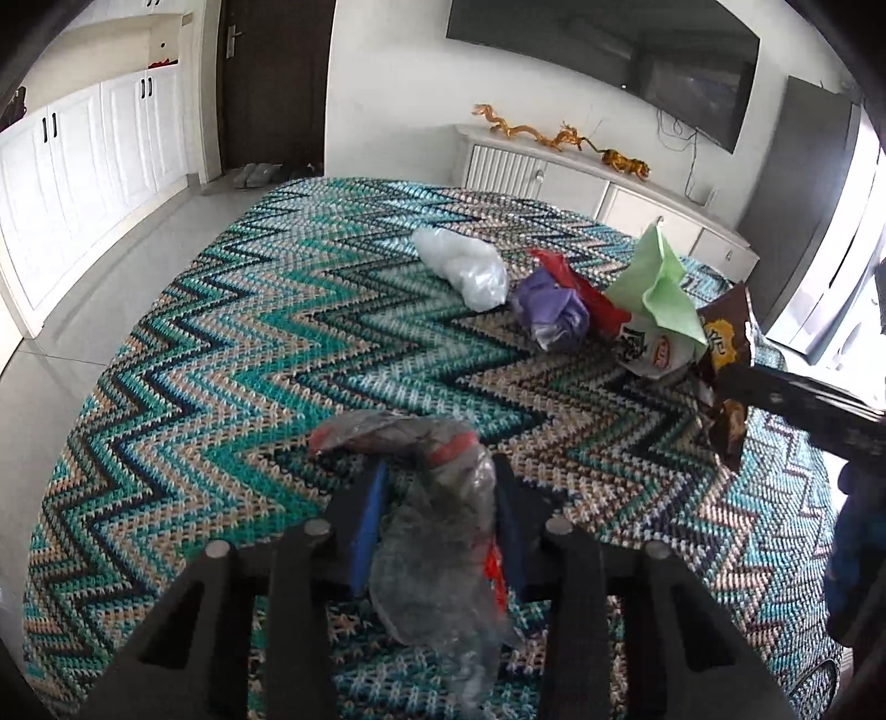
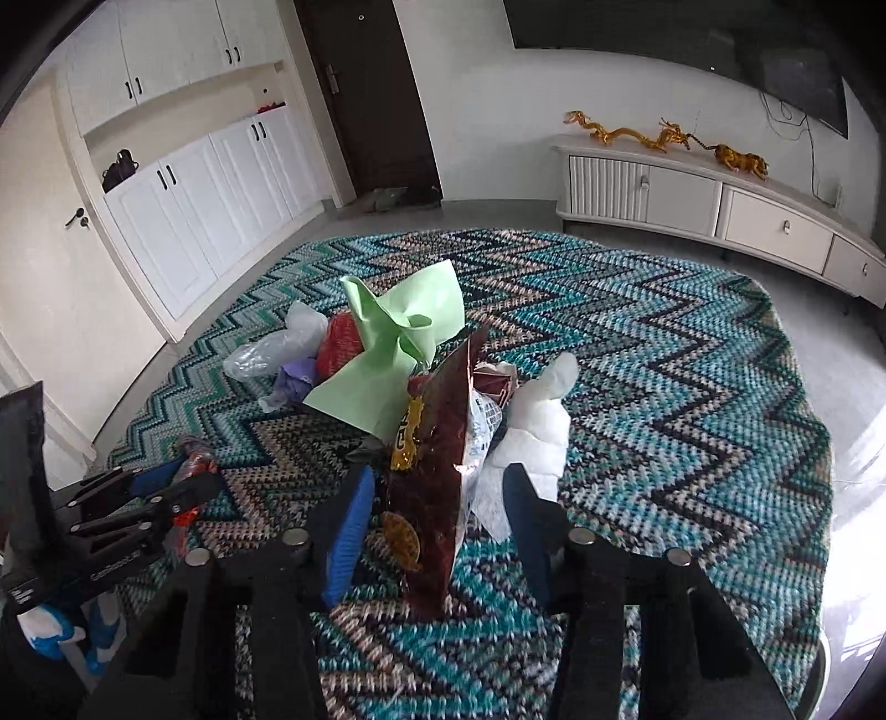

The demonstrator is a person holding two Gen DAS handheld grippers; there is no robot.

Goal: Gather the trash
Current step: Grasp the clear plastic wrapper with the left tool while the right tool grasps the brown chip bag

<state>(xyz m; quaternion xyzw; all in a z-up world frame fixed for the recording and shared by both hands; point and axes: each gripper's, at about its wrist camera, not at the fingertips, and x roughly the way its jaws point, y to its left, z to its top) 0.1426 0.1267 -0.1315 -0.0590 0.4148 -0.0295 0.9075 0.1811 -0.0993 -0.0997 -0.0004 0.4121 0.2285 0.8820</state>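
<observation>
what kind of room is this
Likely a home living room: a wall-mounted TV above a low white cabinet, a zigzag rug on the floor, and a dark entry door.

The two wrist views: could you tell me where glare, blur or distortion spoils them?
Left wrist view: daylight blows out the right edge, and the clear plastic wrapper in the left hand-held gripper is soft. Right wrist view: the cabinet bows from fisheye, and glare washes the floor at right.
</observation>
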